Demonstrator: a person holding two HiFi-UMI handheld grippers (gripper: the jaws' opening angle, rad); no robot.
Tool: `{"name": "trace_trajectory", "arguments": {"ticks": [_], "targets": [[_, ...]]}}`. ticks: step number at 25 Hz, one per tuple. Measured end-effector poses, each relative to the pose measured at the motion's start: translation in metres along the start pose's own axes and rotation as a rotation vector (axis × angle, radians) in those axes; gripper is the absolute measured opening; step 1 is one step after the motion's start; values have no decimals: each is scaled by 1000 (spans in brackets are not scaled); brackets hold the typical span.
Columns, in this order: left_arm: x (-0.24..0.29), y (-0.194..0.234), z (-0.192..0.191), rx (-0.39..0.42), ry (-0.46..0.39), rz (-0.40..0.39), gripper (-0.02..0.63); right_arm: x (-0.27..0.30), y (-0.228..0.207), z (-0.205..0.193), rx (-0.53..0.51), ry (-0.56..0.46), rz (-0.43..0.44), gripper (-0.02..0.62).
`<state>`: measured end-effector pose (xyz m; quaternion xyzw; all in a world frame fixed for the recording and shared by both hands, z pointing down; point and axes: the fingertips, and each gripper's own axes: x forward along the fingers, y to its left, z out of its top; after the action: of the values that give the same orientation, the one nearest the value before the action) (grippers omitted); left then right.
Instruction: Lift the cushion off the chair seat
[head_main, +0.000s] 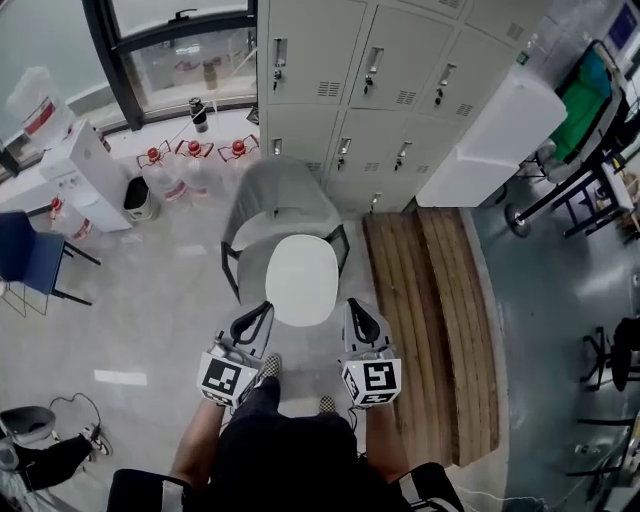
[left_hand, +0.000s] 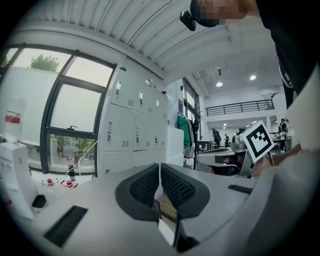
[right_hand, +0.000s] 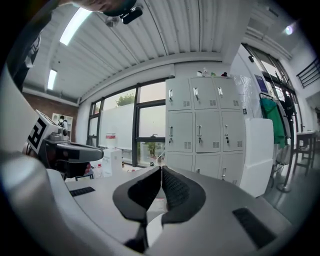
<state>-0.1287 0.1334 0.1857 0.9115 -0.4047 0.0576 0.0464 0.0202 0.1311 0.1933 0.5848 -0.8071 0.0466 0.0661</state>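
Observation:
A white oval cushion (head_main: 302, 280) lies on the seat of a grey chair (head_main: 275, 195) straight ahead of me in the head view. My left gripper (head_main: 264, 306) is at the cushion's near left edge and my right gripper (head_main: 351, 303) at its near right edge. Whether either touches the cushion I cannot tell. In the left gripper view the left gripper (left_hand: 160, 167) has its black pads pressed together with nothing between them. The right gripper (right_hand: 161, 170) looks the same in its own view. A white sliver (left_hand: 166, 231) shows low behind the left jaws.
Grey lockers (head_main: 400, 60) stand behind the chair. A wooden pallet (head_main: 430, 320) lies on the floor to the right, with a white box (head_main: 495, 140) beyond it. A blue chair (head_main: 30, 255), a water dispenser (head_main: 85, 170) and bottles stand at the left.

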Motion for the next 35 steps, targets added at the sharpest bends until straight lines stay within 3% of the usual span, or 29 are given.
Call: {"name": "trace_trajectory", "arguments": {"ticks": [4, 7, 15, 19, 31, 35], "targets": [[16, 40, -6, -17, -12, -48, 26, 27, 5, -9, 2, 40, -58, 29], [27, 57, -18, -25, 29, -85, 26, 40, 6, -18, 6, 71, -86, 29], [86, 68, -56, -72, 21, -157, 26, 70, -27, -66, 24, 136, -144, 29], [115, 63, -84, -87, 20, -150, 26, 82, -47, -105, 46, 155, -136, 29], [166, 58, -227, -132, 129, -73, 26, 122, -88, -239, 151, 222, -72, 29], [179, 58, -270, -144, 172, -67, 26, 141, -95, -277, 142, 251, -45, 29]]}}
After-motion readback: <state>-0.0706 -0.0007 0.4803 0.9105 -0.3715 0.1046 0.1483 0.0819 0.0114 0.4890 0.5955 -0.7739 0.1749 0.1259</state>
